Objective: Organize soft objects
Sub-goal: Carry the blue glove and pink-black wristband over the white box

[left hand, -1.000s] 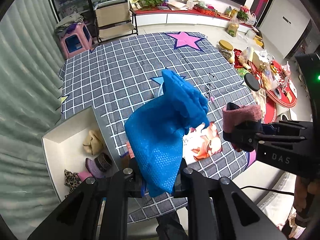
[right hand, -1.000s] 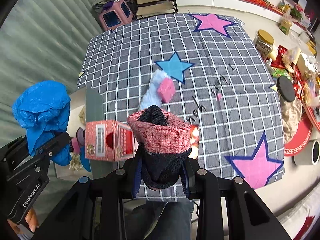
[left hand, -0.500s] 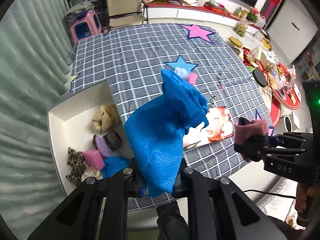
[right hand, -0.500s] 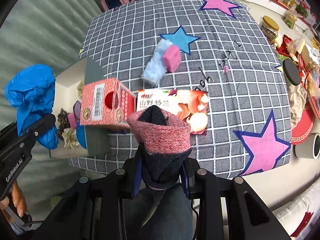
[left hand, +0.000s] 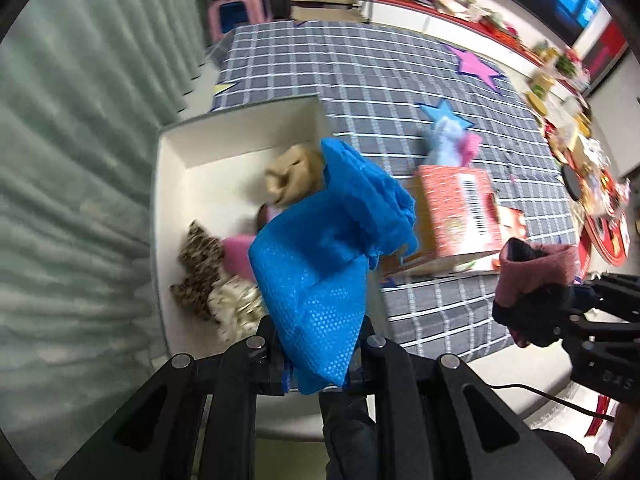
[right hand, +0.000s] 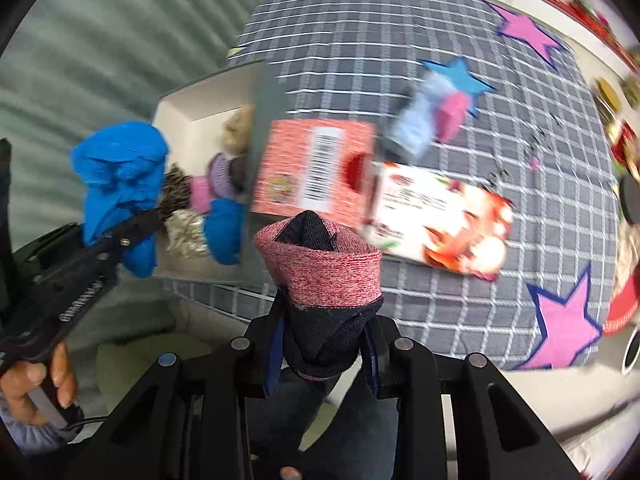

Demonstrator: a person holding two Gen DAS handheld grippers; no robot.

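My left gripper [left hand: 318,354] is shut on a blue textured shoe cover [left hand: 332,248] and holds it in the air over the near right part of a white box [left hand: 172,184]; it also shows in the right wrist view [right hand: 120,176]. My right gripper [right hand: 324,344] is shut on a rolled pink and navy sock [right hand: 320,280], held above the table's near edge; the sock shows in the left wrist view [left hand: 536,276]. The box holds a tan bundle [left hand: 292,174], a leopard-print piece [left hand: 200,268], a pink item [left hand: 236,254] and other soft things.
A red carton [left hand: 460,208] and a printed flat pack [right hand: 436,216] lie on the grey checked tablecloth [left hand: 360,68] beside the box. A pale blue and pink soft item [left hand: 452,142] lies farther back. Cluttered goods stand off the table's right side.
Both grippers have swung left toward the white box, which now fills more of both views. Each still holds its item. The views are blurred by motion.
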